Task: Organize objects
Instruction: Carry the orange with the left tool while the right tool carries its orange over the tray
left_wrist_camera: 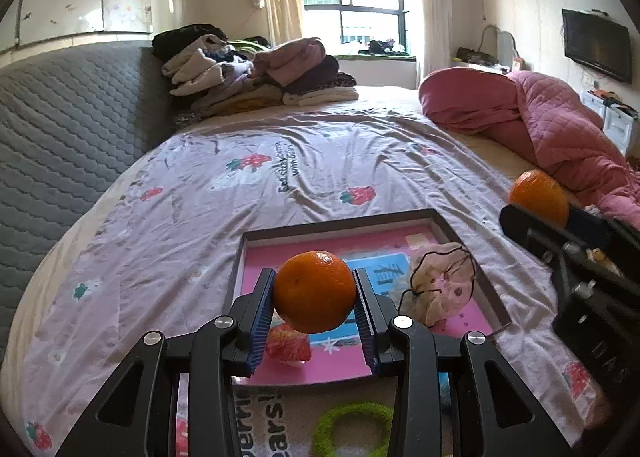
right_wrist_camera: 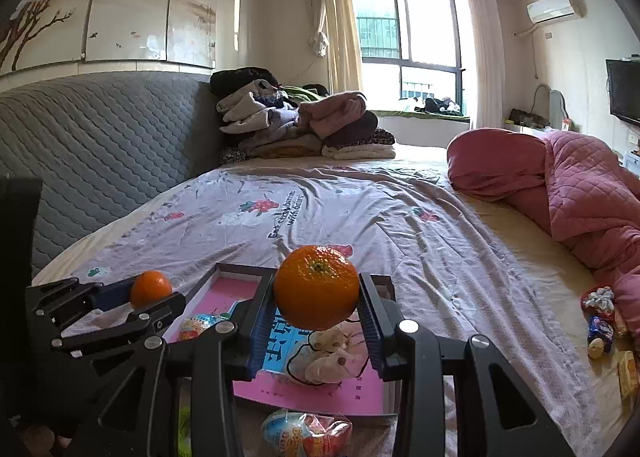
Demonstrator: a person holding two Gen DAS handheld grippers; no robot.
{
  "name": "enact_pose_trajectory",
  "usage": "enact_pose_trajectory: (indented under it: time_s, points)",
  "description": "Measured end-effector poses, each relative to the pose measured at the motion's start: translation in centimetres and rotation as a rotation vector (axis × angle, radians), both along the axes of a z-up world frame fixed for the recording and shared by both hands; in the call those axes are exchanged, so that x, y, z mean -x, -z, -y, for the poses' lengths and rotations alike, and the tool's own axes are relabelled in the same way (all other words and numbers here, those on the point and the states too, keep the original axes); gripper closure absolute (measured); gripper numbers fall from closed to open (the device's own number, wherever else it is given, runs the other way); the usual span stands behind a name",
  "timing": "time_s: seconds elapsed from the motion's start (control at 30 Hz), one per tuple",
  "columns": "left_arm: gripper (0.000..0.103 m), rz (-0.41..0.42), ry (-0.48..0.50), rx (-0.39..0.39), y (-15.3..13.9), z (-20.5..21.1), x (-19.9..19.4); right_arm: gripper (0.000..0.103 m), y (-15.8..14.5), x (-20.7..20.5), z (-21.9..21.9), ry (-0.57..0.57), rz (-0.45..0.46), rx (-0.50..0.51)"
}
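My left gripper [left_wrist_camera: 315,297] is shut on an orange [left_wrist_camera: 315,291] and holds it above the pink-lined box [left_wrist_camera: 486,289] on the bed. My right gripper [right_wrist_camera: 317,305] is shut on a second orange [right_wrist_camera: 316,287], also above the box [right_wrist_camera: 248,285]. Each gripper shows in the other's view: the right one with its orange [left_wrist_camera: 539,196] at the right edge, the left one with its orange [right_wrist_camera: 151,289] at the lower left. In the box lie a red-wrapped snack [left_wrist_camera: 288,345] and a pale plush scrunchie with a black cord [left_wrist_camera: 440,281].
A green fuzzy ring [left_wrist_camera: 352,429] lies in front of the box. A wrapped toy egg [right_wrist_camera: 306,433] sits at the box's near edge. Small wrapped items [right_wrist_camera: 602,321] lie by the pink quilt [right_wrist_camera: 568,193]. Folded clothes [left_wrist_camera: 260,73] are stacked at the headboard [left_wrist_camera: 68,129].
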State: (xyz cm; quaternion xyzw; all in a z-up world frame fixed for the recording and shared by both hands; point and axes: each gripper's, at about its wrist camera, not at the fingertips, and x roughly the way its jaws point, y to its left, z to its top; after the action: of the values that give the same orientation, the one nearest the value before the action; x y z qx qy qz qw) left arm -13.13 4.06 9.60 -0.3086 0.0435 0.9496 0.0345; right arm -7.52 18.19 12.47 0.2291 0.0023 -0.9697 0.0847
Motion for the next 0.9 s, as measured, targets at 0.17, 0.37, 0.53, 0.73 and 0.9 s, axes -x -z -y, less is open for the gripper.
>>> enact_pose_trajectory:
  time_s: [0.17, 0.37, 0.53, 0.73, 0.9]
  points:
    - [0.064, -0.008, 0.003, 0.002, -0.5, -0.2, 1.0, 0.063, 0.1, 0.8, 0.1, -0.005, 0.008, -0.011]
    - [0.064, 0.026, 0.005, 0.015, 0.6, -0.9, 2.5, 0.063, 0.7, 2.2, -0.3, -0.003, 0.031, -0.025]
    - [0.064, 0.056, 0.02, 0.031, 2.2, -1.7, 3.5, 0.063, 2.0, 3.1, -0.9, 0.0, 0.074, -0.031]
    - [0.064, 0.129, 0.05, 0.049, 5.1, -2.8, 4.4, 0.063, 4.0, 4.0, -1.5, 0.002, 0.138, -0.048]
    - [0.064, 0.176, 0.059, 0.06, 6.9, -3.3, 4.9, 0.063, 5.4, 4.3, -1.8, -0.006, 0.191, -0.052]
